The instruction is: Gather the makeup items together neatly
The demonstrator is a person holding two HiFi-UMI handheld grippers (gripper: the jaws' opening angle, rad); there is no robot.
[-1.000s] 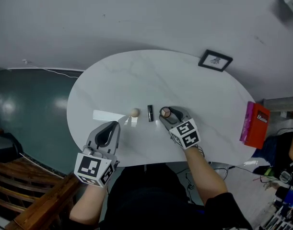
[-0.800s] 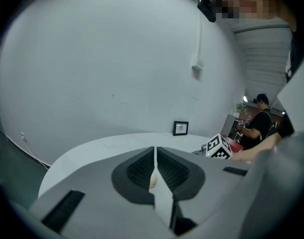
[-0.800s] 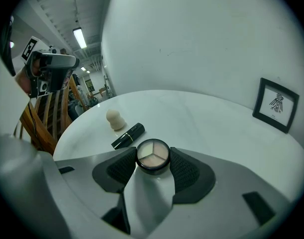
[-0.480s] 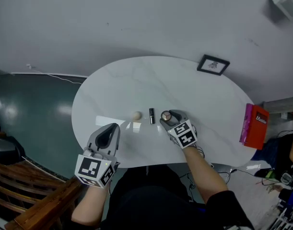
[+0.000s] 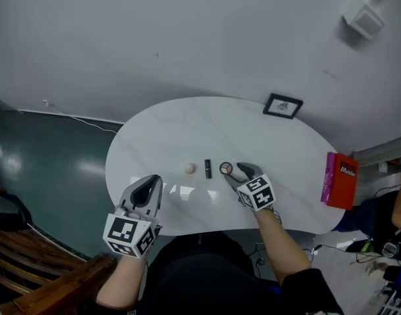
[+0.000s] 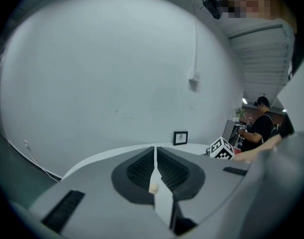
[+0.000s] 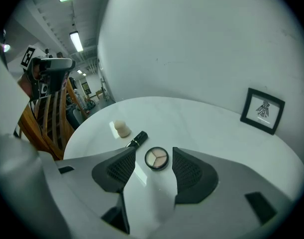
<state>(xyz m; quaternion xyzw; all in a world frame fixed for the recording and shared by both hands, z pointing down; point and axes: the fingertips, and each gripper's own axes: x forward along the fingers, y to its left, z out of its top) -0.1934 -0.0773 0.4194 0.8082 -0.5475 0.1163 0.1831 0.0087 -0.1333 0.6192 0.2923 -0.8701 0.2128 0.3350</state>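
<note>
Three makeup items lie in a short row on the white oval table point(image 5: 187, 123): a beige sponge point(image 5: 189, 168), a black lipstick point(image 5: 207, 168) and a round compact point(image 5: 226, 168). My right gripper point(image 5: 234, 173) stands open just behind the compact point(image 7: 156, 158), which lies at the jaw tips untouched by either pad. In the right gripper view the lipstick point(image 7: 137, 139) and the sponge point(image 7: 122, 129) lie to its left. My left gripper point(image 5: 151, 184) hovers at the near left edge, shut and empty. The sponge point(image 6: 153, 187) shows past its closed jaws.
A small framed picture point(image 5: 283, 105) stands at the table's far right. A red box point(image 5: 338, 181) stands on the right edge. A wooden chair point(image 5: 29, 287) is off the near left, over a dark green floor point(image 5: 49, 169). A person point(image 6: 261, 123) stands in the background.
The compact sat deep between my right gripper's jaws; the gripper has drawn back, so it now lies at the tips. The head view tilted up. The left gripper barely moved.
</note>
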